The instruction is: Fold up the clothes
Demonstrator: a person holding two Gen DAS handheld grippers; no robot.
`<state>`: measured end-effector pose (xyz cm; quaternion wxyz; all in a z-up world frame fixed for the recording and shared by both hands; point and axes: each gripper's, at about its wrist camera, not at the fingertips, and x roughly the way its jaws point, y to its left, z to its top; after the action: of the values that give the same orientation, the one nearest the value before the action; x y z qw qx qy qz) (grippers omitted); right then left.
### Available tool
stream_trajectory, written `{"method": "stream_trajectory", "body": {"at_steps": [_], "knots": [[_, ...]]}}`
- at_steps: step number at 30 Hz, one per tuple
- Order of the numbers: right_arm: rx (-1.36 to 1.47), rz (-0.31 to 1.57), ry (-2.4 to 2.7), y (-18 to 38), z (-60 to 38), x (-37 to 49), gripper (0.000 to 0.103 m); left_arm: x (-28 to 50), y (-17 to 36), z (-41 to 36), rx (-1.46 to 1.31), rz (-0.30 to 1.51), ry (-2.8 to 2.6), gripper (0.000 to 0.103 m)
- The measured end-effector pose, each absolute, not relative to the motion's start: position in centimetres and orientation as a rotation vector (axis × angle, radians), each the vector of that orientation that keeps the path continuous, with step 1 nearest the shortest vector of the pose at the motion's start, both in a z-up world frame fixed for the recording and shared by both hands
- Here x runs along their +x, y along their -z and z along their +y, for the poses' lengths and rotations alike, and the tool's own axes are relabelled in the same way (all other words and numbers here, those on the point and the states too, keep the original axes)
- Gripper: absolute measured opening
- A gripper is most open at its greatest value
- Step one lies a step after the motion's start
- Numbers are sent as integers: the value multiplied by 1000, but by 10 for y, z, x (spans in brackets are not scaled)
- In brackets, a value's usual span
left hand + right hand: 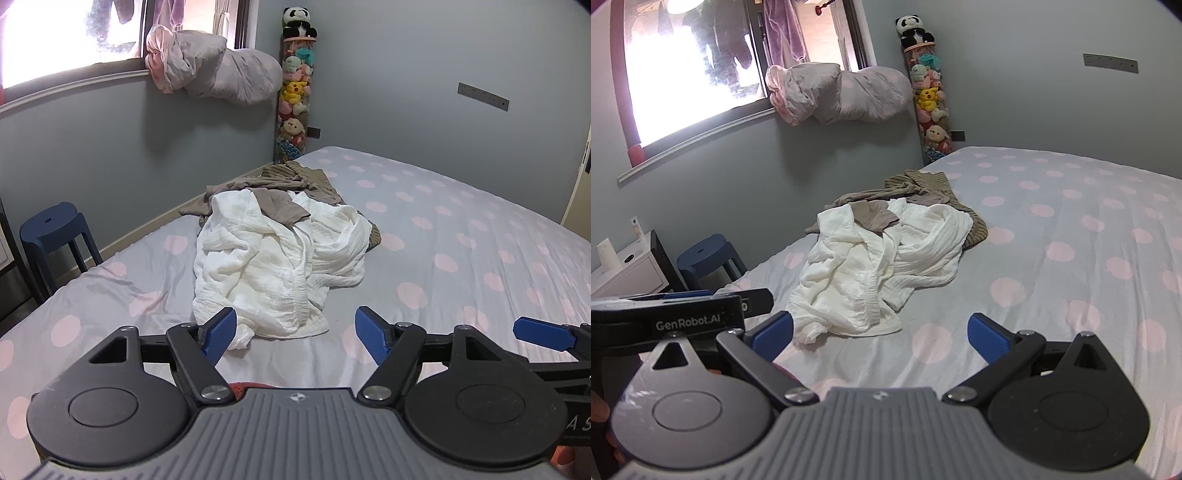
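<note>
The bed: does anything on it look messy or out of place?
Yes. A crumpled white garment lies in a heap on the polka-dot sheet, with a taupe garment tangled over its far end. Nothing is folded yet.

Home bedroom: polka-dot bed (461, 236) (plush toys (294, 92) cornered).

The striped olive garment (314, 181) lies mostly hidden beneath the white garment (273, 258).
</note>
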<state>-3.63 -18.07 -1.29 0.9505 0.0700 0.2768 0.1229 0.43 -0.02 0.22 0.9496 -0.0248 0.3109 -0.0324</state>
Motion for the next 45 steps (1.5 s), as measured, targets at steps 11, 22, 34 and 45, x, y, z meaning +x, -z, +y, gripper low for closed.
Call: {"method": "stream_trajectory", "body": {"at_steps": [11, 22, 34, 45], "knots": [[135, 528, -273, 13, -178, -25, 101, 11, -2, 6, -77, 613, 39, 72], [-5, 245, -299, -9, -171, 0, 101, 40, -11, 8, -43, 528, 20, 73], [-201, 216, -360, -15, -136, 75, 101, 103, -14, 29, -61, 549, -30, 71], [-305, 364, -403, 20, -101, 148, 101, 161, 24, 55, -79, 649, -54, 70]]}}
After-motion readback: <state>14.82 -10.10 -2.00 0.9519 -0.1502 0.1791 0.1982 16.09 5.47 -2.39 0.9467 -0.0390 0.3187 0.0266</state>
